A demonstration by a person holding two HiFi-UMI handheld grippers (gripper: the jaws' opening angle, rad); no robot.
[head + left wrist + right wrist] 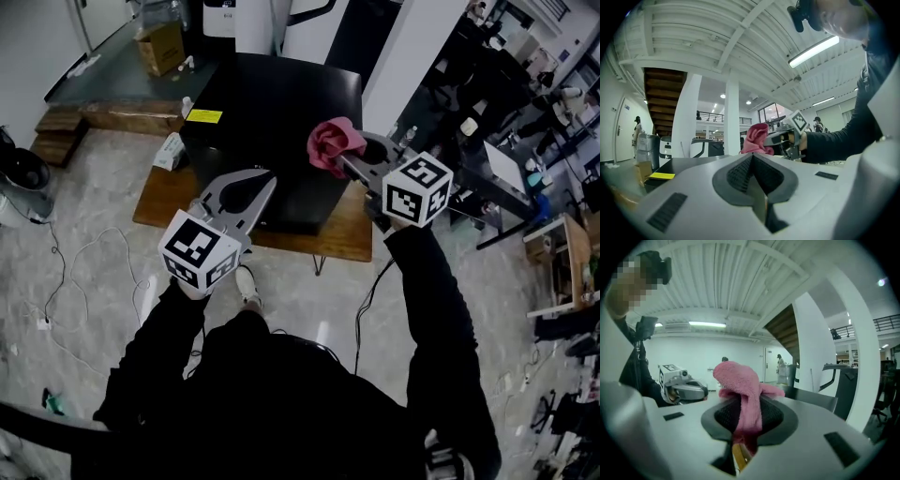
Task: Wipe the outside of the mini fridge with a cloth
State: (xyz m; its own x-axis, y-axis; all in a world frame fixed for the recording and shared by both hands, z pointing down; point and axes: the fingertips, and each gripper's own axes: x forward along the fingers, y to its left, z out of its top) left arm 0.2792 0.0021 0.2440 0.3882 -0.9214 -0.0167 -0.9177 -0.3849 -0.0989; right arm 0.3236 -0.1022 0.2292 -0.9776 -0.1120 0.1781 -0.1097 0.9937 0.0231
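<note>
Overhead, the black mini fridge fills the upper centre of the head view. The right hand-held gripper holds a pink cloth over the fridge's right edge, and the left hand-held gripper sits at lower left. Left gripper view: jaws pressed together, empty. Right gripper view: jaws clamped on the cloth, centre frame.

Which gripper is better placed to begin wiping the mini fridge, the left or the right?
The right. The right gripper is shut on the pink cloth, over the top of the black mini fridge. The left gripper has its jaws together and holds nothing.
</note>
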